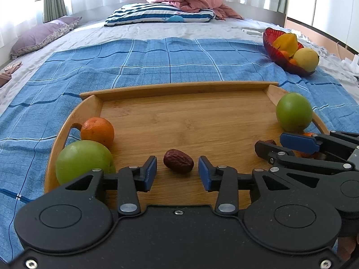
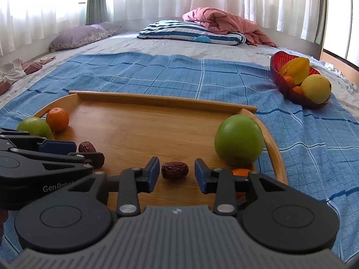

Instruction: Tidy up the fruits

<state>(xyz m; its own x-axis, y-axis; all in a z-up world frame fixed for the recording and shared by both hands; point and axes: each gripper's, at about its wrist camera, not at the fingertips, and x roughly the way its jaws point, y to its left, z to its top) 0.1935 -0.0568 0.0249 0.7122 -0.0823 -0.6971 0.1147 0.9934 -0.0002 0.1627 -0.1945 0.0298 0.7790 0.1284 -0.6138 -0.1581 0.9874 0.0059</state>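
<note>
Left gripper (image 1: 177, 171) fingers apart around wrinkled brown date (image 1: 178, 164) on wooden bamboo tray (image 1: 179, 89) (pads not touching); right gripper (image 2: 177, 171) likewise around second date (image 2: 175, 170).

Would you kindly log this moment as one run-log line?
left gripper: open, left date between jaws | right gripper: open, right date between jaws | both dates on tray

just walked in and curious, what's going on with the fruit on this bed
A person holds two claws over a wooden tray on a blue cloth. The left claw and the right claw each sit open around a dried date without pressing it. Green apples and oranges wait on the tray; a red bowl already holds fruit.
</note>
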